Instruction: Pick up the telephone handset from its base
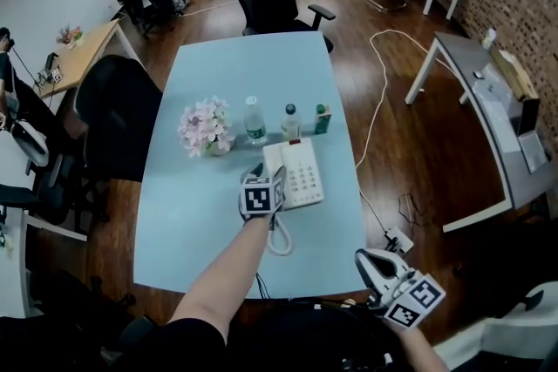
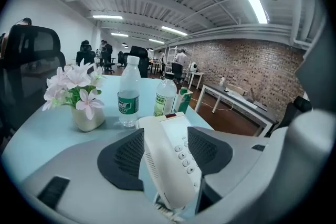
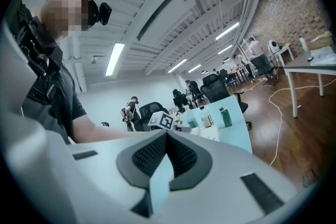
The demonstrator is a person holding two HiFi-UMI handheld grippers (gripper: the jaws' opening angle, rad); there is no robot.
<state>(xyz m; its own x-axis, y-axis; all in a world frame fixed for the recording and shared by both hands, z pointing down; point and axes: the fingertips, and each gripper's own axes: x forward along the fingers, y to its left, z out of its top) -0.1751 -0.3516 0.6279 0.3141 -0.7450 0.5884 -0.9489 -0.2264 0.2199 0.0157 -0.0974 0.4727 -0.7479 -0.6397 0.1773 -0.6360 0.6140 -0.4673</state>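
left gripper view told it best: the left gripper (image 2: 165, 134) stood with its jaws wide apart, straddling the white handset (image 2: 164, 165), which lay in its cradle along the left side of the telephone base (image 2: 172, 122). the dark ribbed pads (image 2: 122, 157) flanked it. the left one looked right at the handset's edge and the right one stood off over the keypad (image 2: 184, 157), so no squeeze yet by my reading. in the head view the phone sat near the middle of the pale blue table (image 1: 209, 74), just in front of the bottles (image 1: 255, 122) and the flowers (image 1: 206, 128), its coiled cord (image 1: 281, 241) looping toward the near edge. the right gripper (image 3: 167, 135) hung off the table's near right corner, tips together on nothing. my call on the handset: hollow hard plastic, light and stiff, glossy enough to slip from a weak pinch, and tethered — that cord would likely tug as it rose. the sensible hold was across the narrow mid-shaft, between the two bulging ends, pads square to its sides, then a straight lift off the base.
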